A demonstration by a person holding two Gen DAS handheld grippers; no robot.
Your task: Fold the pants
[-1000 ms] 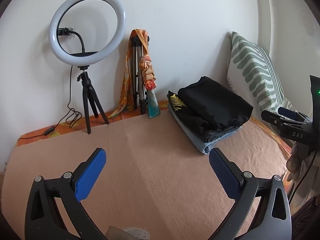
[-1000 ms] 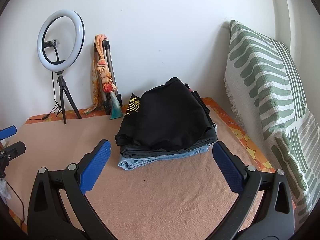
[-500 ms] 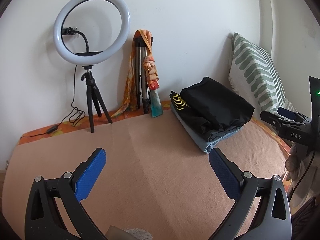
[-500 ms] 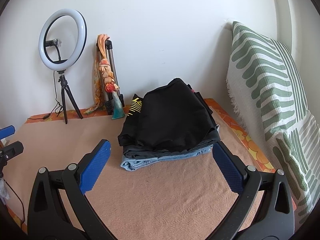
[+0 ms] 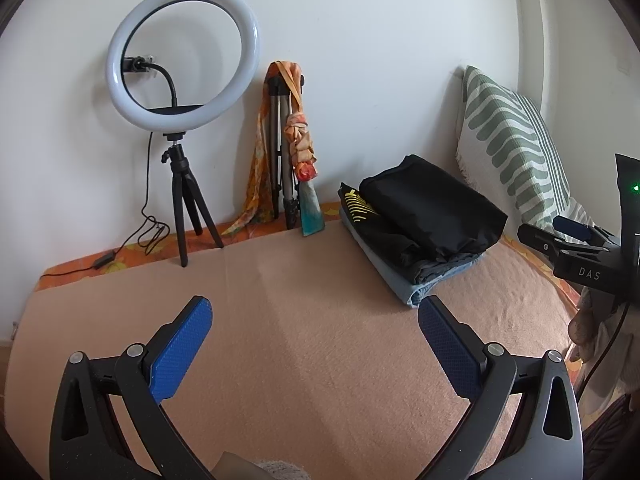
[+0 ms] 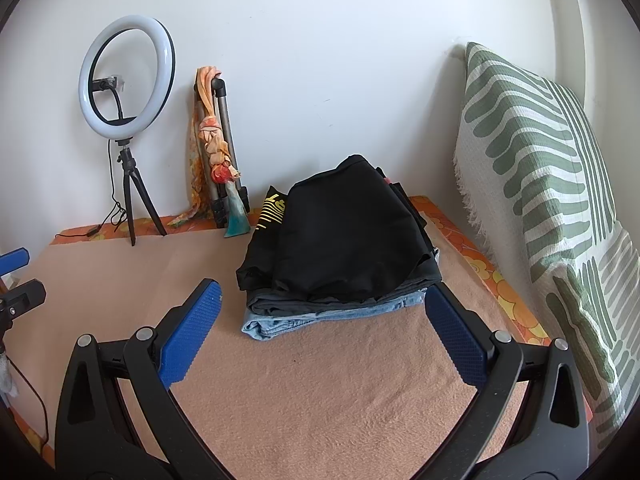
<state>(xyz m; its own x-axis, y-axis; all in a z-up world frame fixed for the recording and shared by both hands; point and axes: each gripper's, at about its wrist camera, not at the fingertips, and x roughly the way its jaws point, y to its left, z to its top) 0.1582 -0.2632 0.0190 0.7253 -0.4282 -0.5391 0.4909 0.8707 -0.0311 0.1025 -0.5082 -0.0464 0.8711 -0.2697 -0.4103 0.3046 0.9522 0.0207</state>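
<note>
A: What is different from one second ago?

B: In the left view the ring light (image 5: 182, 54) and the stack (image 5: 424, 220) sit more to the right than before, and a little lower. In the right view the stack (image 6: 340, 248) moves right only a bit. Both grippers stay wide open and hold nothing.

A: Where are the pants?

B: In the stack, on the blanket (image 5: 320, 340), right of the ring light and just left of the pillow (image 6: 552, 200). Jeans (image 6: 320, 316) are at the bottom, black clothes on top. The left gripper (image 5: 314, 344) is in front of the stack; the right gripper (image 6: 324, 328) is just before it, not touching.

A: Any writing?

B: "DAS" on the right gripper body, in the left view. The yellow print (image 6: 274, 212) I cannot read.
</note>
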